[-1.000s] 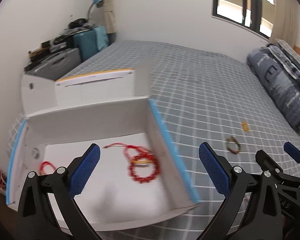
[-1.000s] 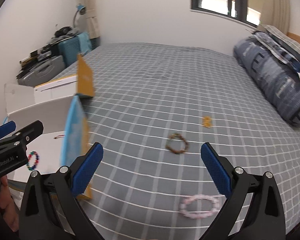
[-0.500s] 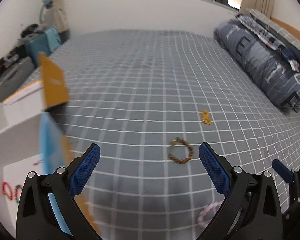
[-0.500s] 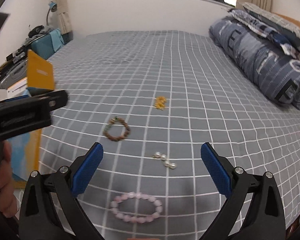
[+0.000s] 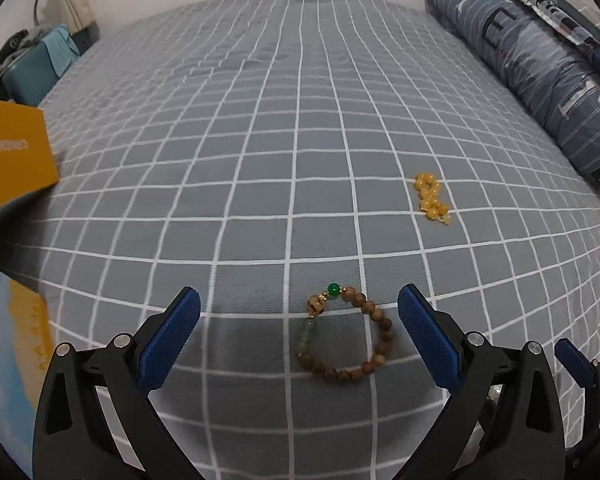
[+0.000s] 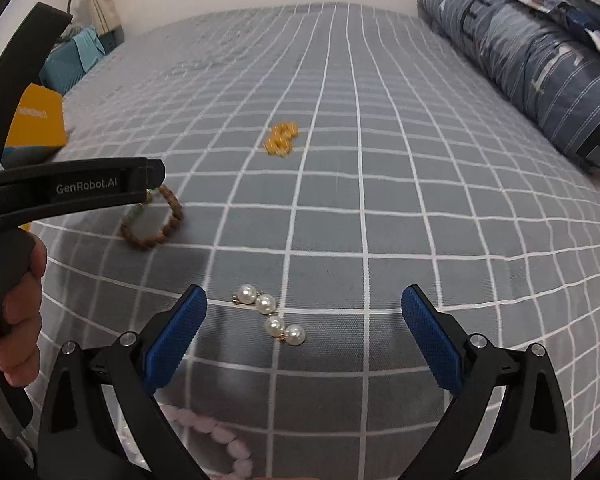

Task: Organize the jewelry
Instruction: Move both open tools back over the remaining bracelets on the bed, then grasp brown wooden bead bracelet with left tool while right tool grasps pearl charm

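Note:
A brown wooden-bead bracelet (image 5: 346, 338) with a green bead lies on the grey checked bedspread, between the open fingers of my left gripper (image 5: 299, 334). The same bracelet (image 6: 156, 222) shows in the right wrist view, partly behind the left gripper's black body (image 6: 68, 190). A yellow bead bracelet (image 5: 432, 198) (image 6: 281, 138) lies bunched farther up the bed. Pearl earrings (image 6: 270, 314) rest between the open fingers of my right gripper (image 6: 303, 334). A pink bead bracelet (image 6: 216, 438) lies under that gripper's left finger. Both grippers hold nothing.
The box (image 5: 14, 156) with orange and light blue sides stands at the left edge. A folded blue striped quilt (image 5: 540, 68) lies along the right of the bed. A teal case (image 5: 32, 70) and a lamp sit by the far left wall. A hand (image 6: 14, 320) grips the left tool.
Both grippers have swung right, away from the white box and down toward the bed. The brown bracelet now lies between the left fingers, the pearls between the right ones.

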{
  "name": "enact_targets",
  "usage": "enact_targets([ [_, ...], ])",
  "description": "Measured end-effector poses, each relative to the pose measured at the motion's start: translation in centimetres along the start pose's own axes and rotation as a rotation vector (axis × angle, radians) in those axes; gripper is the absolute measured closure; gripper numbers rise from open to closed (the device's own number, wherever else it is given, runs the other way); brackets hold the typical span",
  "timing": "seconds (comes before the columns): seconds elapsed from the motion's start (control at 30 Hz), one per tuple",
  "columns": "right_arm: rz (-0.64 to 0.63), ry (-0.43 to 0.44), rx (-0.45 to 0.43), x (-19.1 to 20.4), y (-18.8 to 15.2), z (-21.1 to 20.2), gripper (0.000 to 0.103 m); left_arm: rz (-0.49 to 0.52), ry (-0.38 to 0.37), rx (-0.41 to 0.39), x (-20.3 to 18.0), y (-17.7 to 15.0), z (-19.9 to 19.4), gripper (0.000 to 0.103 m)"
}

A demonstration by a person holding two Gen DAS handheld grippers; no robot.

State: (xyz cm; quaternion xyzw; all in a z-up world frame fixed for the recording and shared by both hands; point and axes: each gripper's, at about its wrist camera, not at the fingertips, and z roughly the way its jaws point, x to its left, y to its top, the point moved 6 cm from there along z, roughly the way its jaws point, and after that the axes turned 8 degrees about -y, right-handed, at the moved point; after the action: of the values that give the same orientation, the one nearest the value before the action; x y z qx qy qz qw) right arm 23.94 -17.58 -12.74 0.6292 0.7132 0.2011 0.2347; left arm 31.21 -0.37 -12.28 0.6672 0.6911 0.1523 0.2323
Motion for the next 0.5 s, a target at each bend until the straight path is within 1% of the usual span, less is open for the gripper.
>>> enact_targets([
  [0.13,0.0,0.01,0.017,0.1,-0.1,0.7,0.011,0.017,0.013,0.011,0.0,-0.2,1.3,0.006],
  [0.23,-0.009,0.013,0.026,0.3,0.0,1.1,0.014,0.024,0.009,0.014,-0.4,-0.4,1.6,0.006],
  [0.37,-0.022,0.012,0.043,0.7,-0.2,1.6,0.015,0.026,0.002,0.031,-0.6,-0.6,2.5,0.006],
  [0.5,-0.03,0.011,0.052,0.8,-0.4,1.9,0.02,0.036,0.003,0.055,-0.8,-1.2,3.4,0.01],
])
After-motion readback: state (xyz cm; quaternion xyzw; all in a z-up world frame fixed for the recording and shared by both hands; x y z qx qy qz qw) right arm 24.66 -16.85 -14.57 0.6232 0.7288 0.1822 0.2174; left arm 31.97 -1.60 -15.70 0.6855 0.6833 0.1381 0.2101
